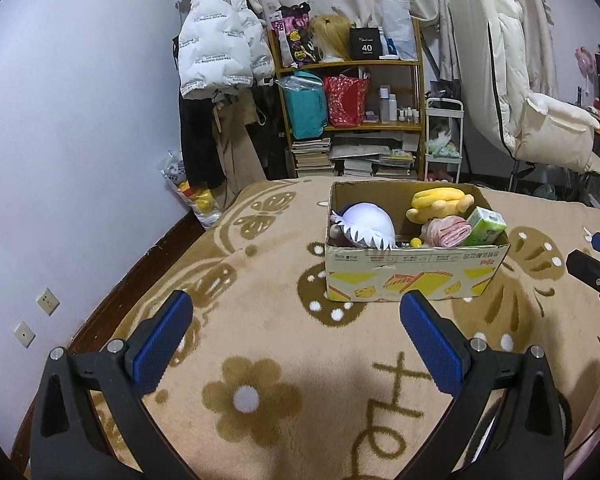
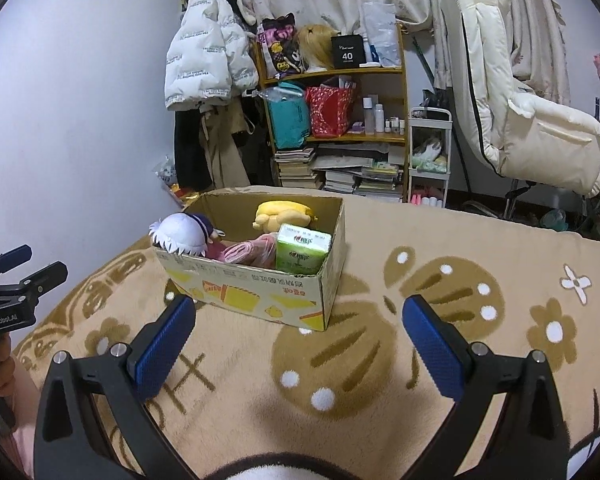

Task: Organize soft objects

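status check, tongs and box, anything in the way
Left tongs open, empty. Right tongs open, empty. Cardboard box on blanket, plush toys inside. Nothing in the way.

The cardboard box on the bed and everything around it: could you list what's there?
Cardboard box: one, brown with yellow print, on the blanket.
White-haired plush doll: one, white and purple, box's left end.
Yellow plush: one, at the box's back.
Pink soft item: one, box middle.
Tissue pack: one, green, box's right end.
Blanket: one, tan with brown patterns, covers the bed.
Shelf: one, wooden, behind the bed.
Left gripper: one, black with blue pads, open.
Right gripper: one, same, open.
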A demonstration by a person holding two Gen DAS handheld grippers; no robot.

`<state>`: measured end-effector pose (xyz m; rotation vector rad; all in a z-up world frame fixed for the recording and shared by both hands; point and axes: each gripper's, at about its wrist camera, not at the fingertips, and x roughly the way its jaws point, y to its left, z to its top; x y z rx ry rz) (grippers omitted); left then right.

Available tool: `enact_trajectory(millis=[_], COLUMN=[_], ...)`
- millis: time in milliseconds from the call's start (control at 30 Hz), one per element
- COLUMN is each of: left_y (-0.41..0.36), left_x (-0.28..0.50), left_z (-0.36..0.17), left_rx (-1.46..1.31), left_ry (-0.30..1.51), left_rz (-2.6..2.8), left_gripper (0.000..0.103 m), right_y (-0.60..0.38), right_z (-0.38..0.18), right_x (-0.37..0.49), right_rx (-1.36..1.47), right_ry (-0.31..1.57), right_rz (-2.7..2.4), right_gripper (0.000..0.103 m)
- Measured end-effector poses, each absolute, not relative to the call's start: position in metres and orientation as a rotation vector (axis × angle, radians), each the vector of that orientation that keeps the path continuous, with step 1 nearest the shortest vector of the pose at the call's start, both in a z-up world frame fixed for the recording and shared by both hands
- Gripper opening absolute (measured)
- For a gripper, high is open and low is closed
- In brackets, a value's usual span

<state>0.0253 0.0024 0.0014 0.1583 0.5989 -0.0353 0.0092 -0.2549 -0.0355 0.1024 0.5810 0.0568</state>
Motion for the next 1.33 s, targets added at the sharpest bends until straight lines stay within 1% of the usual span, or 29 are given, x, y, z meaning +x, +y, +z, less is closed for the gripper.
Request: enact_trajectory(millis=[1333], left_y=[-0.0022], left_x=[0.0234], left_z=[0.0007], left_rx=[0.175], left_ry=[0.597], left_rz=[-0.035], left_gripper=[0.102], right_y=[-0.2562], right_z=[-0.0378], right_x=[0.0074], right_rx=[0.102], right_ry=[0.586], right_rz=[0.049], right_gripper=[0.103])
